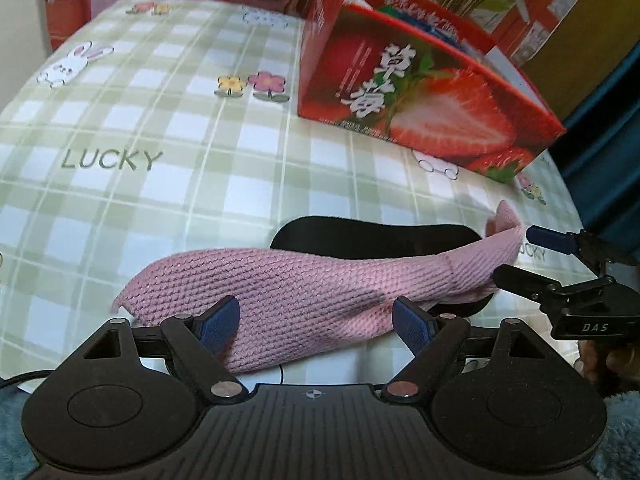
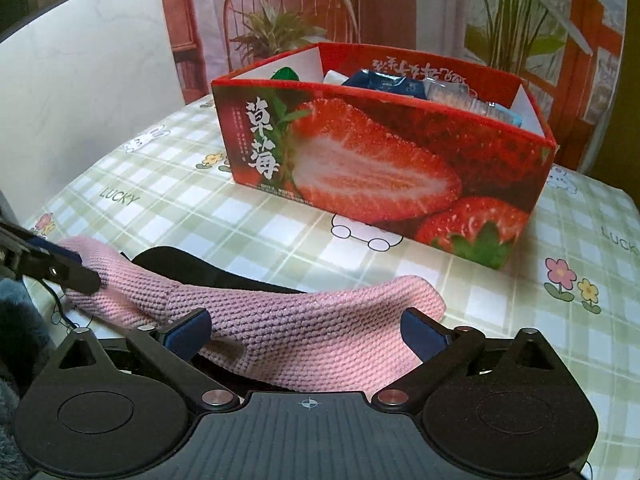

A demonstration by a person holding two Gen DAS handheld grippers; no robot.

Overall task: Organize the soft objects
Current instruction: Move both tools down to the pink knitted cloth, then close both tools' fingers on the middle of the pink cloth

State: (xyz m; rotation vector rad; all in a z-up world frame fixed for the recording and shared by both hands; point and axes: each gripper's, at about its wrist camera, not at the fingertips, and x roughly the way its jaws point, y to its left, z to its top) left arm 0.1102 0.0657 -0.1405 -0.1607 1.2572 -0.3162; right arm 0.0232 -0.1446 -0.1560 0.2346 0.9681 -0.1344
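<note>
A pink knitted cloth (image 1: pixel 304 284) lies on the checked tablecloth, over a flat black object (image 1: pixel 360 236). My left gripper (image 1: pixel 316 320) is open, its blue pads on either side of the cloth's near edge. My right gripper (image 2: pixel 308 332) is also open, its pads astride the cloth (image 2: pixel 304 320) at its other end. Each gripper shows in the other's view: the right one at the cloth's right tip (image 1: pixel 532 256), the left one at the cloth's left end (image 2: pixel 60 264). Neither is closed on the cloth.
A red strawberry-print box (image 2: pixel 380 168) holding packets stands behind the cloth, also seen in the left wrist view (image 1: pixel 420 96). A white board (image 2: pixel 80 80) stands at the back left. Grey-blue fluffy fabric (image 2: pixel 16 320) lies at the near edge.
</note>
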